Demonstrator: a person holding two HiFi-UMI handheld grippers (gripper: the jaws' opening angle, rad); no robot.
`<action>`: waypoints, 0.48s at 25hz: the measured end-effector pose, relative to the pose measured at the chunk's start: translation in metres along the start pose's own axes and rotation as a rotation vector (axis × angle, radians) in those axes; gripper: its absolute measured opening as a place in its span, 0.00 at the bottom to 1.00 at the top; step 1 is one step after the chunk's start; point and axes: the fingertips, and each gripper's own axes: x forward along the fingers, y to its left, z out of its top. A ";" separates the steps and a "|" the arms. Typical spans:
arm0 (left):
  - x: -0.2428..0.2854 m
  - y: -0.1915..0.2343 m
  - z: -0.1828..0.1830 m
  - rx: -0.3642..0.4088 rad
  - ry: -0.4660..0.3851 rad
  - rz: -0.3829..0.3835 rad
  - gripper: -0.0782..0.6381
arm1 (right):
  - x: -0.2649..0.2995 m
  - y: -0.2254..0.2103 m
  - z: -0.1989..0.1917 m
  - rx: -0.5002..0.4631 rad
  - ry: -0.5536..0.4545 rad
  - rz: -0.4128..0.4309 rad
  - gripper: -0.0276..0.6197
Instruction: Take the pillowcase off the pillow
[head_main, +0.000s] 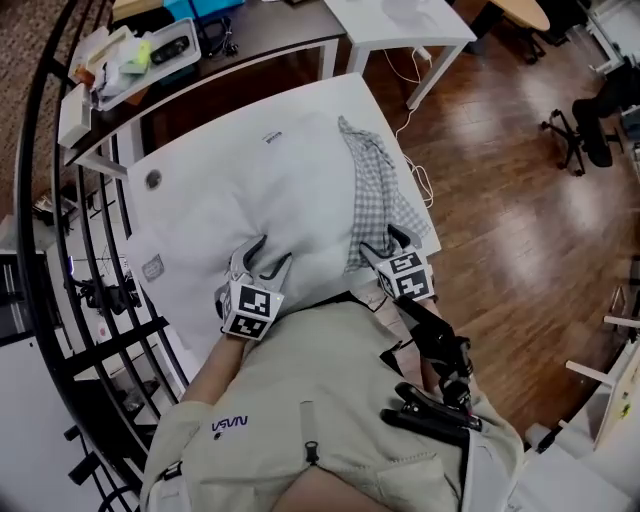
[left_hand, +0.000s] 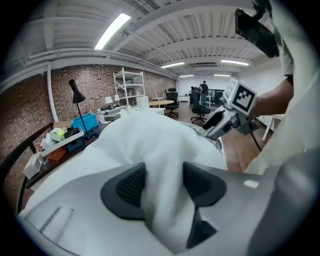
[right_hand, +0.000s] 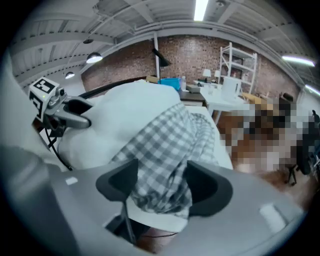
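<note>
Pre-grasp step, likely. Pillow (head_main: 250, 190) is laid on the white surface (head_main: 340, 98); checked pillowcase (head_main: 378, 190) is bunched at pillow's end by R tongs (head_main: 380, 240). L tongs (head_main: 275, 250) are spread over pillow's near edge, R tongs spread wide round pillowcase; nothing is pinched yet. Next: both to be shut, pillowcase drawn off.

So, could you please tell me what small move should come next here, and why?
Probably close the right gripper on the checked pillowcase: its jaws stand open with that cloth bunched between them, while the left gripper straddles the white pillow, also open.
</note>
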 end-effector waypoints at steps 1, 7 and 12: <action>0.003 0.004 0.000 0.003 -0.002 0.000 0.40 | 0.007 0.008 -0.005 -0.006 0.018 0.006 0.51; -0.025 0.048 0.033 -0.080 -0.140 0.023 0.17 | 0.002 -0.026 -0.004 -0.065 0.050 -0.196 0.06; -0.042 0.078 0.039 -0.148 -0.193 0.070 0.15 | -0.001 -0.106 -0.043 0.028 0.159 -0.400 0.06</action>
